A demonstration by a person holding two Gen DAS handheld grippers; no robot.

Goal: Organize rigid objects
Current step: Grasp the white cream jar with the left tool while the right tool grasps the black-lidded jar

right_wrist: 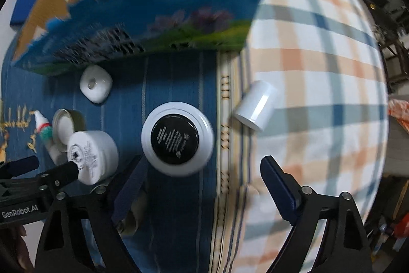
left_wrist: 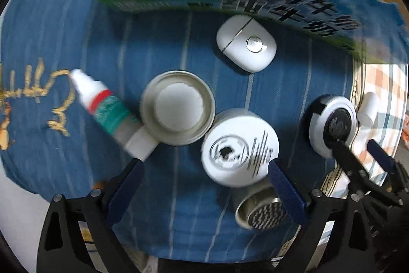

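Several small items lie on a blue cloth (left_wrist: 158,42). My left gripper (left_wrist: 204,165) is open above a white round jar with a printed label (left_wrist: 239,147), beside an open metal tin (left_wrist: 177,106), a small dropper bottle with a red band (left_wrist: 107,106) and a white earbud case (left_wrist: 246,42). A metal mesh-topped piece (left_wrist: 260,209) lies under the jar. My right gripper (right_wrist: 202,168) is open just over a white jar with a black lid (right_wrist: 177,138). A white cylinder (right_wrist: 257,105) lies on its side on the checked sheet to the right.
An open cardboard box with blue printed sides (right_wrist: 158,12) stands at the far edge of the cloth. A checked orange and blue sheet (right_wrist: 319,94) covers the surface to the right. Dark furniture stands at the far right (right_wrist: 393,42).
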